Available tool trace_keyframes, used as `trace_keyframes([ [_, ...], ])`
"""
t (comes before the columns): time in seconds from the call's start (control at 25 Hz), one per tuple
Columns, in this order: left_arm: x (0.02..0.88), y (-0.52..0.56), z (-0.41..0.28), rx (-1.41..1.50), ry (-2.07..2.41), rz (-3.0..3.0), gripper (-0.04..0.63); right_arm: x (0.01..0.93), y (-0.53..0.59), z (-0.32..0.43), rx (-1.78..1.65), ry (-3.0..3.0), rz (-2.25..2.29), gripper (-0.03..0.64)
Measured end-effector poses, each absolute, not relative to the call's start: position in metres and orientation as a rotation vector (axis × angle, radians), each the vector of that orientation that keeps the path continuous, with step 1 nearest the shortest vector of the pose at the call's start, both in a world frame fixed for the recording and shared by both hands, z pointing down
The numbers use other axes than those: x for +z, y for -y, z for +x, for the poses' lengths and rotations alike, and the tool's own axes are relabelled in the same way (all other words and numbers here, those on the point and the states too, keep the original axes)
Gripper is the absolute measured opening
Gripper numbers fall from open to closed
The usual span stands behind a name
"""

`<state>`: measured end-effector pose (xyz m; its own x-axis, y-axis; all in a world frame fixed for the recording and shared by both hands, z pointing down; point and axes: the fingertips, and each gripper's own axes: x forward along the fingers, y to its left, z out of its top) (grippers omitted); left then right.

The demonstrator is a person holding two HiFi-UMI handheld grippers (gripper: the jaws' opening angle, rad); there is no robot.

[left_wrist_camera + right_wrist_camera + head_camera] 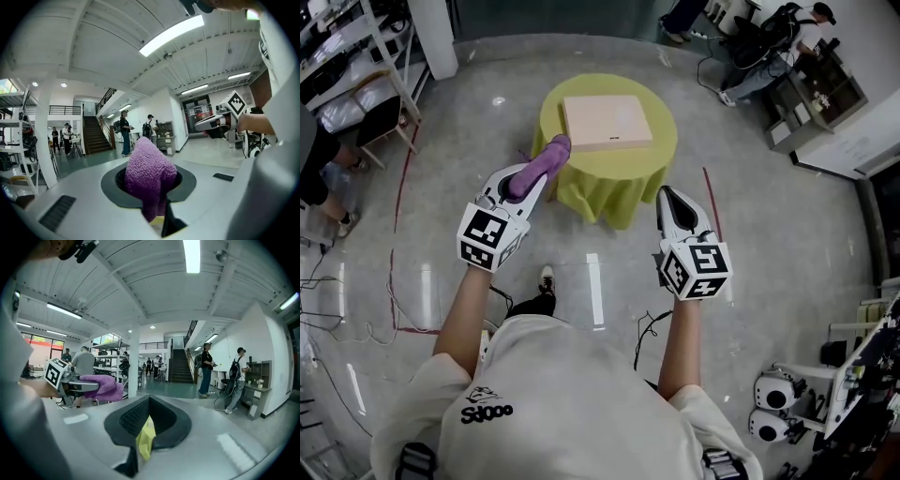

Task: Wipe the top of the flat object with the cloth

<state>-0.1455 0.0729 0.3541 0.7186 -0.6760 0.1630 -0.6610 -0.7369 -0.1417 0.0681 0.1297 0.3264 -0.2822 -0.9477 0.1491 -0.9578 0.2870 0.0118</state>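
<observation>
**Head view.**
- Round tabletop (614, 178) under a yellow-green cover, standing on a glossy grey floor (769, 216).
- Flat object (606, 120): pale pink, square, lying flat near the tabletop's centre, its top bare.
- Left tool (544, 171): held in the air over the tabletop's near-left edge and pointed toward the flat object. It is clamped on a purple cloth (546, 157). The cloth's free end reaches up to the flat object's near-left corner; contact cannot be told.
- Right tool (667, 195): held in the air just off the tabletop's near-right edge, narrowed to a point.

**Left gripper view.**
- Left tool (152, 201): jaws pressed onto the cloth (149, 171), which bulges up from between them.
- Right tool (206, 124): seen at the right, with its marker cube (233, 103) above it.

**Right gripper view.**
- Right tool (145, 420): jaws drawn together and gripping nothing. A sliver of the yellow-green cover (146, 439) shows through the slit.
- Left tool (91, 386): seen at the left, with the cloth (105, 386) projecting from it.
- Staircase (180, 364): in the background.
</observation>
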Motion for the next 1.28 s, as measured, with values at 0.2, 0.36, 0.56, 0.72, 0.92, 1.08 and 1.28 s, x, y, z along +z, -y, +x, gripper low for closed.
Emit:
trace_keyframes([
  [0.2, 0.352, -0.013, -0.154, -0.304, -1.126, -2.835, 0.066, 0.326, -0.068, 0.062, 0.122, 2.413, 1.805, 0.009],
  [0.36, 0.354, 0.031, -0.162, -0.306, -1.132, -2.840, 0.066, 0.324, -0.026, 0.052, 0.125, 2.430, 1.804, 0.009],
  [0.56, 0.358, 0.078, -0.164, -0.302, -1.120, -2.856, 0.066, 0.326, 0.016, 0.045, 0.094, 2.408, 1.809, 0.009],
  [0.72, 0.363, 0.102, -0.164, -0.313, -1.082, -2.874, 0.066, 0.327, 0.039, 0.046, 0.109, 2.375, 1.868, 0.009],
  [0.92, 0.369, 0.122, -0.162, -0.333, -1.060, -2.887, 0.066, 0.336, 0.055, 0.044, 0.142, 2.365, 1.859, 0.009],
  [1.08, 0.375, 0.134, -0.155, -0.350, -1.058, -2.899, 0.066, 0.339, 0.064, 0.047, 0.186, 2.402, 1.842, 0.009],
  [1.28, 0.387, 0.152, -0.151, -0.377, -1.082, -2.905, 0.066, 0.353, 0.076, 0.047, 0.214, 2.397, 1.763, 0.009],
])
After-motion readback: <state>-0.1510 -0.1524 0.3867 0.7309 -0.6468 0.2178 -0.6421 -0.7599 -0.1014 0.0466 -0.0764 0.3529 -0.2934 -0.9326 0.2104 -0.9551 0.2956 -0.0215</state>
